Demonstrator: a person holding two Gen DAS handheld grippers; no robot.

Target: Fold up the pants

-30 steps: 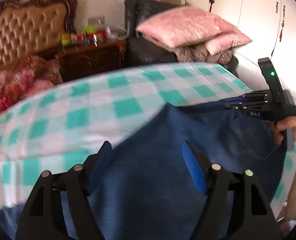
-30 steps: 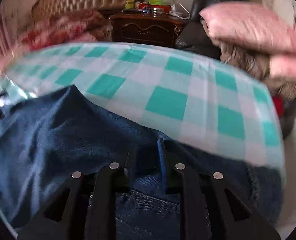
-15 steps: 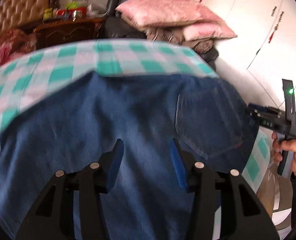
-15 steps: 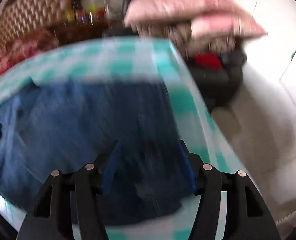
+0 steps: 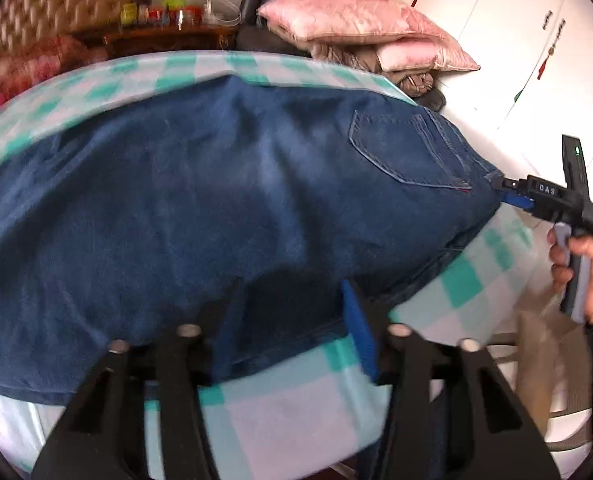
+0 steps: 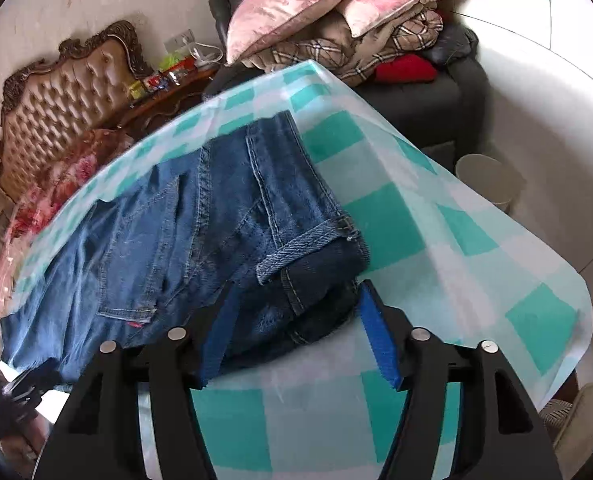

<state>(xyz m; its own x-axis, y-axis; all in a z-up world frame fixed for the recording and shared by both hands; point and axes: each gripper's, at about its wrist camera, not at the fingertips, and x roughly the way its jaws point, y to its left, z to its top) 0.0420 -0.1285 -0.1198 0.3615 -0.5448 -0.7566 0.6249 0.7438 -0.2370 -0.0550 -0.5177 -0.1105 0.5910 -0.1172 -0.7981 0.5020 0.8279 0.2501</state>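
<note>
Dark blue jeans (image 5: 216,184) lie folded lengthwise on a table with a teal-and-white checked cloth (image 5: 296,408), back pocket up. My left gripper (image 5: 292,336) is open, its fingers either side of the jeans' near edge. My right gripper (image 6: 296,332) is open around the waistband end of the jeans (image 6: 200,216). It also shows in the left wrist view (image 5: 508,192) at the right, at the waistband corner.
Pink pillows (image 5: 360,24) and blankets are piled on a dark chair behind the table. A wooden nightstand with small bottles (image 5: 156,16) and a tufted headboard (image 6: 64,96) stand at the back. A white bin (image 6: 484,176) stands on the floor at the right.
The right gripper, shut on the jeans a second ago, opened and moved to the waistband end. The left gripper swung back to the jeans' near edge.
</note>
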